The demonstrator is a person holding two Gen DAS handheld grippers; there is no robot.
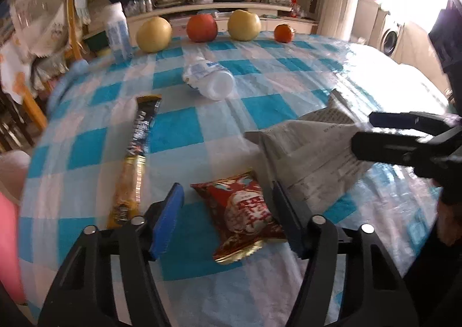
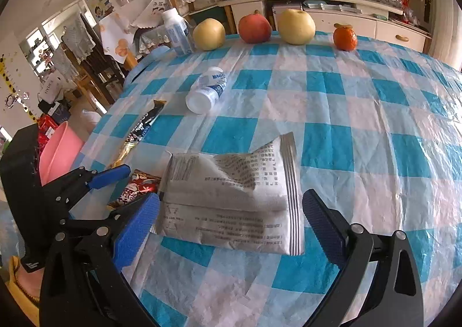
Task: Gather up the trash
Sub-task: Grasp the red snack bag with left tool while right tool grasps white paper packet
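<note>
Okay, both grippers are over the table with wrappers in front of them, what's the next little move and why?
Probably close the right gripper on the silver printed snack packet: it lies flat on the blue-and-white checked tablecloth between the open blue fingers. The left gripper, also open, straddles the red foil snack wrapper and could close likewise.

The silver wrapper (image 2: 231,197) hides most of the red snack packet (image 2: 138,188) at its nine o'clock. The pink bin (image 1: 8,240) is cut off by the left wrist view's nine o'clock edge, and the upright bottle (image 1: 117,31) blurs at eleven o'clock.
</note>
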